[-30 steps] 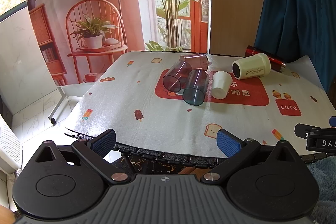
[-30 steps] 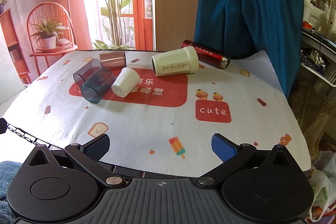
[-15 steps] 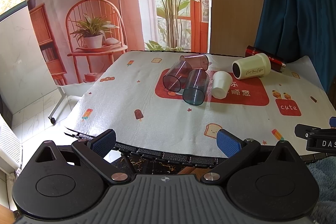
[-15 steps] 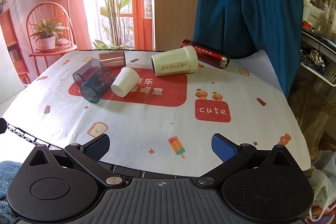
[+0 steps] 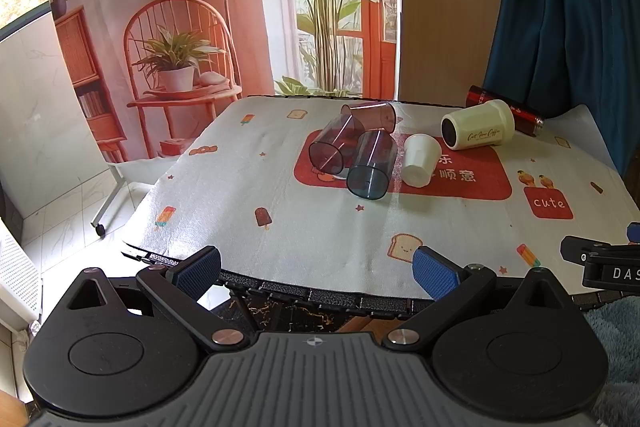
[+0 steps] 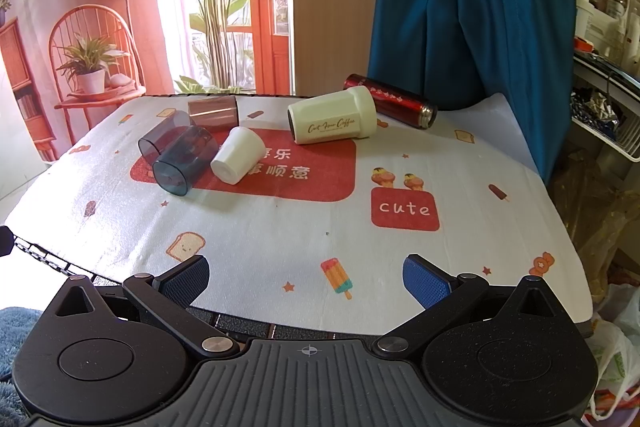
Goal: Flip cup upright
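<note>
Several cups lie on their sides at the far middle of the table: a purple clear cup point(image 5: 336, 146), a dark blue clear cup point(image 5: 372, 165), a brown clear cup point(image 5: 374, 114), a small white cup point(image 5: 420, 159) and a cream coffee tumbler point(image 5: 478, 125). They also show in the right wrist view: blue cup point(image 6: 185, 161), white cup point(image 6: 238, 155), tumbler point(image 6: 334, 117). My left gripper point(image 5: 316, 267) is open and empty at the table's near edge. My right gripper point(image 6: 308, 279) is open and empty over the near edge.
A red flask point(image 6: 390, 99) lies behind the tumbler. The table wears a white printed cloth point(image 6: 280, 227) with a red panel. A blue curtain point(image 6: 460, 7) hangs behind the far right corner. A shelf with clutter point(image 6: 600, 99) stands at the right.
The right gripper has drifted very slightly forward. The left gripper and the cups have not moved.
</note>
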Demonstrator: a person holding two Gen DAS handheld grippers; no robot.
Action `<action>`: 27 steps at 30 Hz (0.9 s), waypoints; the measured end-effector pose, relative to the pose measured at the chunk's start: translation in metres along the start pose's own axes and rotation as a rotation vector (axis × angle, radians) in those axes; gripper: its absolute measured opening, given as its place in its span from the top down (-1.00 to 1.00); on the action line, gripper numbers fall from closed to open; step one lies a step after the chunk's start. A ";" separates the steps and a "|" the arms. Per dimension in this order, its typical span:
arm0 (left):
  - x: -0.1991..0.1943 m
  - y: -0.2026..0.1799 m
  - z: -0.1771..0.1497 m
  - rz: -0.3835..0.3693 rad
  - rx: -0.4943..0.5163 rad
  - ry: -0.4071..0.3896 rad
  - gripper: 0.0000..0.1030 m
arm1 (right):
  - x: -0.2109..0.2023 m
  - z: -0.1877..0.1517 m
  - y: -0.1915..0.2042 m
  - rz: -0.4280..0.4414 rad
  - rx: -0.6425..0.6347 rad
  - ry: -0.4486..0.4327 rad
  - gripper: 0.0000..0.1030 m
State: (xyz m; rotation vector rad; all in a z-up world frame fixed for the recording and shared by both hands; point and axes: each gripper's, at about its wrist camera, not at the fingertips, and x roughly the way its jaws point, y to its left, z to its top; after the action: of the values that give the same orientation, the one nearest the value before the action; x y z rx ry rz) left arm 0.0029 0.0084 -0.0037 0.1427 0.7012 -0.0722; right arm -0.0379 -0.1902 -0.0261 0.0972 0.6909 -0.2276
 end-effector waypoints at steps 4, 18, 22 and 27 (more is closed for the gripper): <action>0.000 0.000 0.000 -0.001 -0.001 0.002 -1.00 | 0.000 0.000 0.000 0.001 0.001 0.001 -0.99; 0.007 0.001 0.001 0.002 -0.013 0.019 -1.00 | 0.006 -0.004 -0.003 0.003 0.010 0.015 -0.99; 0.013 0.003 0.005 0.007 -0.022 0.022 -1.00 | 0.012 0.000 -0.003 0.010 0.009 0.032 -0.99; 0.025 0.011 0.014 0.033 -0.050 0.000 -1.00 | 0.023 0.010 -0.005 0.006 0.009 0.046 -0.99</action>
State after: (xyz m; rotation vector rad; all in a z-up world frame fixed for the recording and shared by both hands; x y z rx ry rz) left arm 0.0318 0.0167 -0.0080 0.1067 0.7003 -0.0231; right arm -0.0155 -0.2011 -0.0329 0.1130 0.7352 -0.2233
